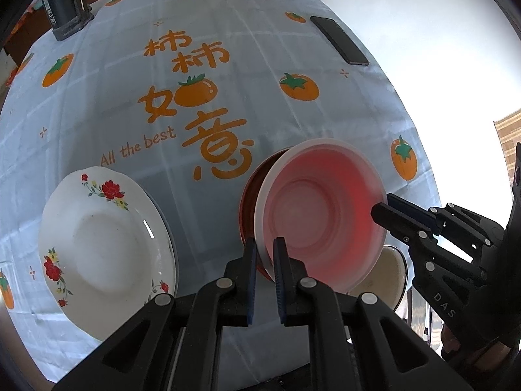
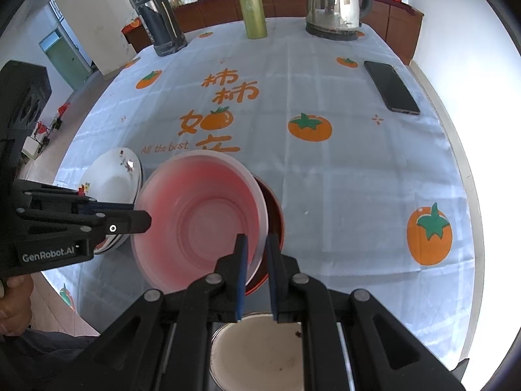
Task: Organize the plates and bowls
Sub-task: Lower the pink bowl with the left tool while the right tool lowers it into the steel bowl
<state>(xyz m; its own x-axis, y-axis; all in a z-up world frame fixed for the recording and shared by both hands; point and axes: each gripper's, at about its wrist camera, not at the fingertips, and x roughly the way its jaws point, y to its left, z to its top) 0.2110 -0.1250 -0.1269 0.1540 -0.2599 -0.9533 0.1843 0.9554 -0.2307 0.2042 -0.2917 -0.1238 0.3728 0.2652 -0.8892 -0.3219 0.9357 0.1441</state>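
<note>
- Left wrist view: the left gripper [image 1: 264, 251] has its fingers [image 1: 250, 260] clamped on the near rim of the pink bowl [image 1: 322, 215]. The bowl is tilted, its opening facing the camera.
- The bowl sits in or against a red bowl [image 1: 248, 195] just behind it; whether they touch all round cannot be told.
- The right gripper [image 1: 382, 210] pinches the opposite rim of the pink bowl. A flowered plate [image 1: 104, 254] lies to the left on the surface [image 1: 293, 49], apart from the bowls. A steel bowl [image 1: 389, 277] shows below the pink bowl's lower right edge.
- Right wrist view: the right gripper [image 2: 255, 254] is likewise closed on the pink bowl's [image 2: 202, 215] rim, red bowl [image 2: 273, 208] beside it. The left gripper [image 2: 143, 223] holds the far rim. The steel bowl [image 2: 257, 352] lies directly beneath the fingers [image 2: 241, 260].
- Judgement: the step is a two-handed carry of the pink bowl, probably for stacking. Keep both grips matched in height, level the bowl before lowering, and centre it over the chosen dish.
- Risk: the thin rim may slip or flex if the hands pull apart. Release both sides together once seated.
</note>
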